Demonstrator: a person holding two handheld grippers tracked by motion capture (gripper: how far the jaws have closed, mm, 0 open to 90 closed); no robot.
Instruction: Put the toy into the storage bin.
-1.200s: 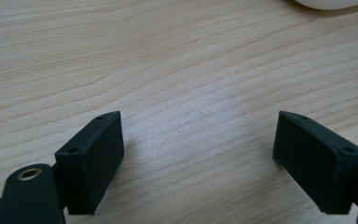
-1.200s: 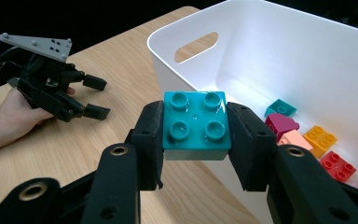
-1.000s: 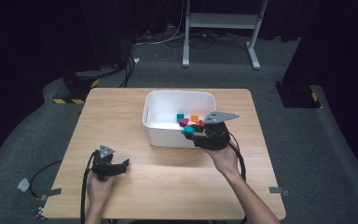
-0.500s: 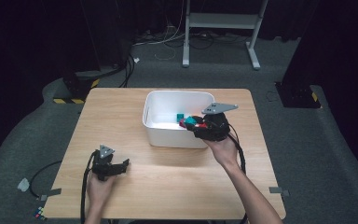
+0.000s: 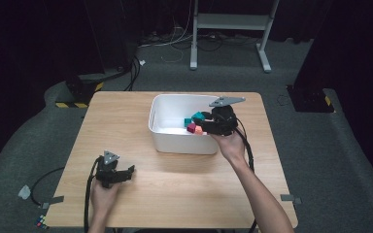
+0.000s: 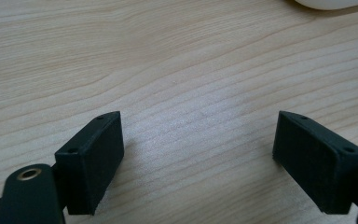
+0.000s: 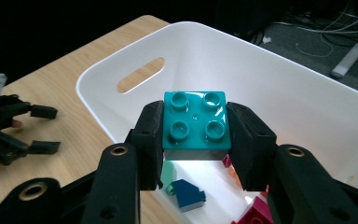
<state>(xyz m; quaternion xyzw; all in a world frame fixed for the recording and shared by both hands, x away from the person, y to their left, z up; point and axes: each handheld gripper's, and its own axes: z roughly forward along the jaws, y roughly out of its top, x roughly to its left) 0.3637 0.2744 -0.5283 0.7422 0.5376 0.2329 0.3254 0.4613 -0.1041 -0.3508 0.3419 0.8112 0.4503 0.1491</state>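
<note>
A teal four-stud brick [image 7: 196,122] sits clamped between the pads of my right gripper [image 7: 196,140], held above the inside of the white tub [image 7: 270,79]. From the high view the right gripper [image 5: 201,121] hangs over the tub's right half [image 5: 167,104], with the teal brick [image 5: 197,116] at its tips. Several loose bricks lie on the tub floor, among them a dark blue one [image 7: 189,193] and a magenta one [image 7: 256,212]. My left gripper [image 5: 121,174] rests low over the bare wood near the table's front left, jaws open, with nothing between its pads [image 6: 93,158].
The wooden table [image 5: 126,121] has the white tub at its centre back. A cable [image 5: 88,194] trails from the left gripper off the front edge. Dark floor, cables and a metal stand's feet [image 5: 228,29] lie beyond the table.
My right gripper has lifted the teal brick and carried it leftward and farther over the tub. The left gripper has stayed put.
</note>
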